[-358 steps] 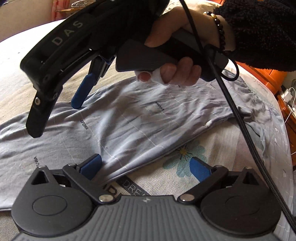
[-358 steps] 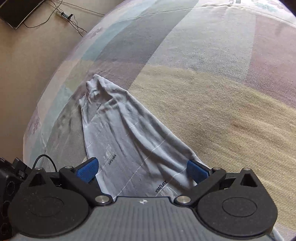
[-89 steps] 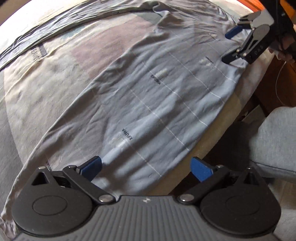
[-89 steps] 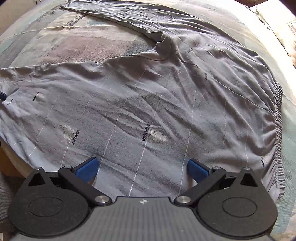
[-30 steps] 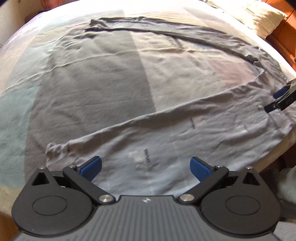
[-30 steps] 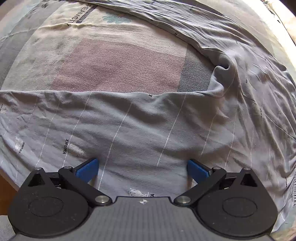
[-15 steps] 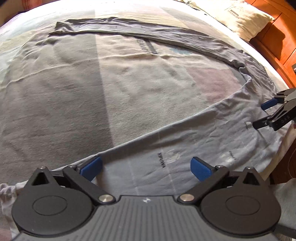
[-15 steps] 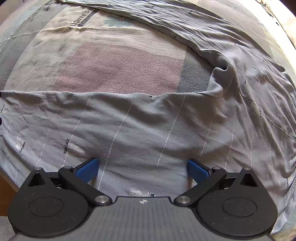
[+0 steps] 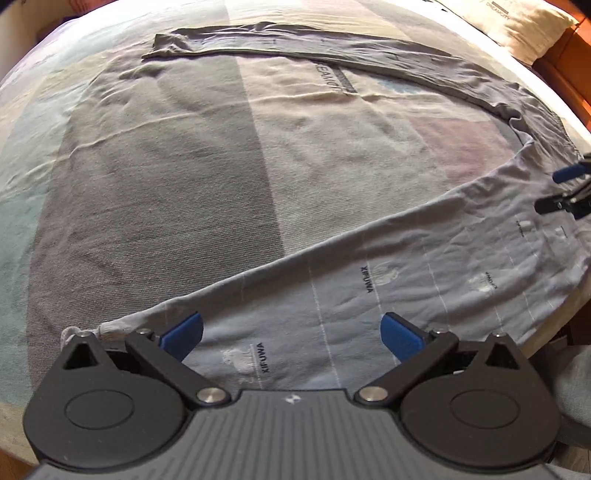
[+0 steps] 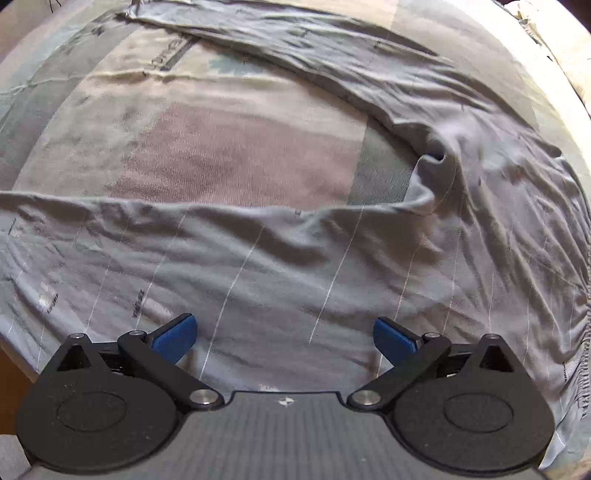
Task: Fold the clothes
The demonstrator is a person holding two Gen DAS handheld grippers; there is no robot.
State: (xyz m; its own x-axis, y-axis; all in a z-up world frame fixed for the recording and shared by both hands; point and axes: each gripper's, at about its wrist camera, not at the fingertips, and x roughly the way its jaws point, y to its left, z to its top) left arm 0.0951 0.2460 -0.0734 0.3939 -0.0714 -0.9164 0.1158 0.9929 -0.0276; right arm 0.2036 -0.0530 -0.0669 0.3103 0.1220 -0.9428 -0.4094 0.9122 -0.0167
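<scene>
Since half a second ago the left gripper [image 9: 290, 332] has shifted along the near trouser leg towards its cuff end: the printed "XIFUWA" mark now sits between its fingers, and the bunched cuff [image 9: 110, 326] lies just beside the left blue pad [image 9: 183, 334]. Right wrist view is nearly unchanged, only slightly blurred.

Left gripper: jaws spread wide, nothing held; both blue pads hover over the cloth, contact cannot be told.

Right gripper [image 10: 284, 338]: jaws likewise spread wide, nothing gripped; pads [image 10: 173, 338] sit over the upper part of the near leg. In the left wrist view its fingertips show at the far right edge, over the same garment [image 9: 565, 192].

Garment: grey trousers [image 10: 258, 266] with thin pale lines and small printed marks, laid out flat on the bed in a wide V. Near leg runs along the bed's front edge, partly hanging over it. Far leg [image 9: 295, 40] stretches across the back of the bed to its cuff at the upper left. Crotch [image 10: 432, 162] puckered into a small fold; elastic waistband [image 10: 583, 295] at the right edge of the right wrist view.

Bedcover [image 9: 166, 166]: blocks of grey, cream, pink and pale green, lightly wrinkled, bare between the two legs. Pillow [image 9: 528, 22] at far right corner, in sun. Grey-clad part of the person [image 9: 576, 387] at lower right of the left wrist view.
</scene>
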